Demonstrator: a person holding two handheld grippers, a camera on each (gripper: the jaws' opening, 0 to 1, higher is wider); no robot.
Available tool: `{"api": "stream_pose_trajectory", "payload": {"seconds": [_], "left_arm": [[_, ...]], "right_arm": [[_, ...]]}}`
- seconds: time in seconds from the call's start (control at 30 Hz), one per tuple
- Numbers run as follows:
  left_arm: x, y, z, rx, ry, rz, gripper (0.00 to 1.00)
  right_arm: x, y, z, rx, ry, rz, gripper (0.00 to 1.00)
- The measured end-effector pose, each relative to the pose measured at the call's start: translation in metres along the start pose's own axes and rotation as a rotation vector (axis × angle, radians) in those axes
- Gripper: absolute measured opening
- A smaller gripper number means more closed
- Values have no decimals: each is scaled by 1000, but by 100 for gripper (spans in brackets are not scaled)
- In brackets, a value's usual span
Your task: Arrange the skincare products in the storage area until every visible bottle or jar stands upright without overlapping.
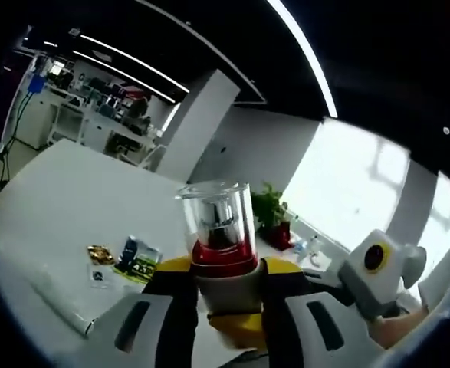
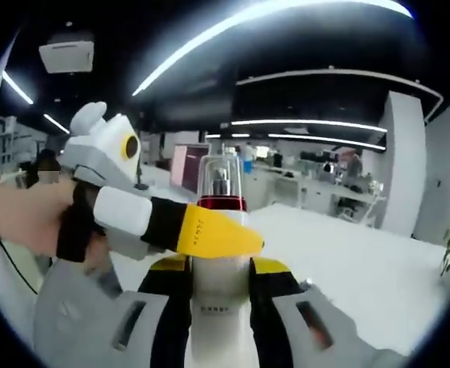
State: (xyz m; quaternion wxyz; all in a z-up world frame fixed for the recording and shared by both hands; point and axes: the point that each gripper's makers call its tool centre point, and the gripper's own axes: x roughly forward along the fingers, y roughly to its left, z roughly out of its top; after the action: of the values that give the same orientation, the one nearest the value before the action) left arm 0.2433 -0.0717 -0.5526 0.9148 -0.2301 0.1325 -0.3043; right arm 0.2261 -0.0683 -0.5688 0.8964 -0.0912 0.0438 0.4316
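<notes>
Both grippers, left point(image 1: 228, 295) and right point(image 2: 219, 295), pinch one bottle point(image 1: 218, 230).

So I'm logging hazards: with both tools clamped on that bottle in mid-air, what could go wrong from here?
1. The pump bottle is held by the left tool and right tool together; uneven pulling could pop its clear cap.
2. It hangs above the table; releasing carelessly may drop it.

Office with black ceiling, light strips point(image 1: 305, 54), white table point(image 1: 64, 192), bright windows point(image 1: 355, 192).
</notes>
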Motion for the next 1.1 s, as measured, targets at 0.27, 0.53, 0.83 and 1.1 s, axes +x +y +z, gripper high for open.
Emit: {"api": "stream_pose_trajectory", "payload": {"seconds": [0.27,0.53,0.83,1.1], "left_arm": [[5,-20,9,23,2,-43,24],[14,-42,15,111,12,-124,24],[22,-71,15,233,58,-284,24],[32,-95,6,310,112,-410,24]], "right_arm": [[-10,-6,13,30,-57,65,29],[-19,-15,19,65,-98,217,31],[-31,-12,25,89,-66,522,36],[-43,-12,23,133,-49,679,36]]}}
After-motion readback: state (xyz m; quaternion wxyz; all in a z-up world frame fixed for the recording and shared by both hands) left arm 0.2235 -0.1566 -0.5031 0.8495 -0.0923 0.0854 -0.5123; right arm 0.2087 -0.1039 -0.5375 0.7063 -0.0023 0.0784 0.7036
